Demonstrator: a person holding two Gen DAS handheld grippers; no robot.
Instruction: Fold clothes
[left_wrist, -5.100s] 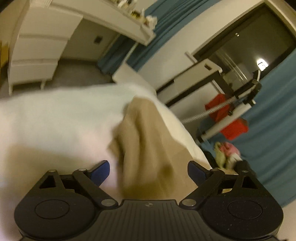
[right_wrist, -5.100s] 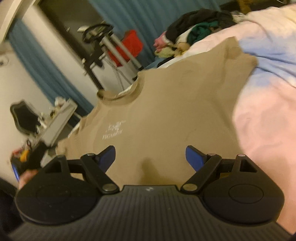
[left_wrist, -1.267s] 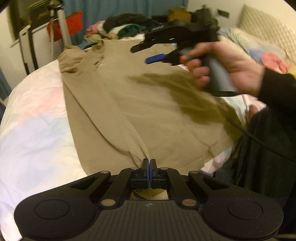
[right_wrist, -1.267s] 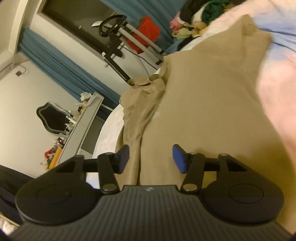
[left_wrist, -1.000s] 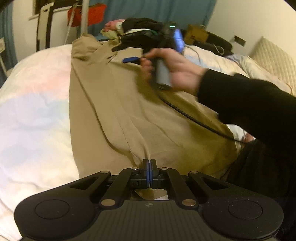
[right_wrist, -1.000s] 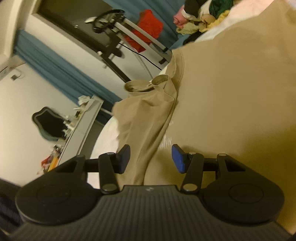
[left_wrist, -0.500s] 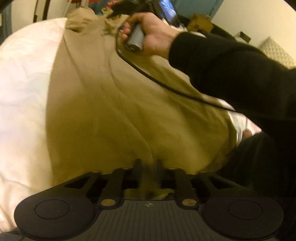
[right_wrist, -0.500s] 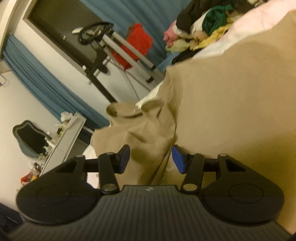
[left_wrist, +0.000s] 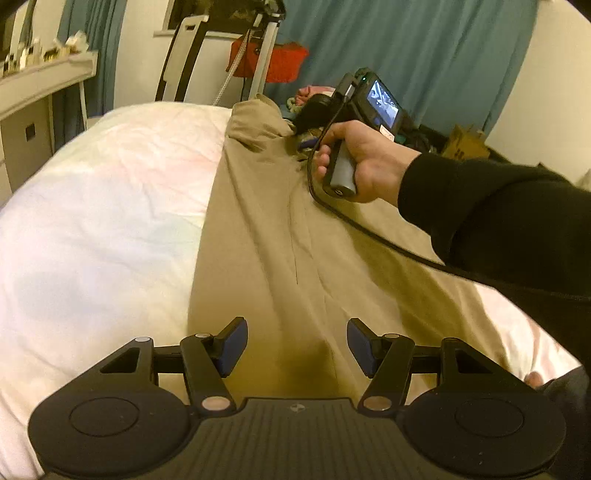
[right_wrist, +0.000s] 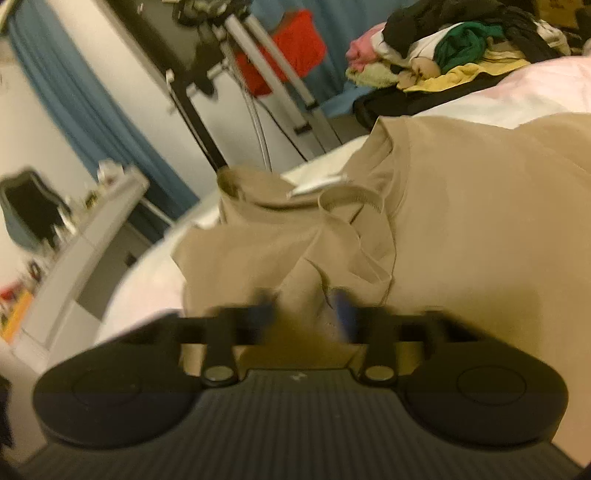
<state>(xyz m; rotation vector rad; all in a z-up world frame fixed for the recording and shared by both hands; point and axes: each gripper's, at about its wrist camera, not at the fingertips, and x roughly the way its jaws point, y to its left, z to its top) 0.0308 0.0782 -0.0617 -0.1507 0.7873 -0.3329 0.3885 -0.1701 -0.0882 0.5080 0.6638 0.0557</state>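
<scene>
Far left: white dresser, small blurred items on top. Bed: soft white duvet, faint pastel patches, wrinkled. Tan shirt along bed middle, soft knit, long creases, collar end bunched far. Left tool: blue pads apart and opening, over near hem, not pressing cloth. Right hand, black sleeve, holds right tool; blurred, pads closed on bunched tan fabric near ribbed neckline. Right: heaped laundry. No writing legible.
</scene>
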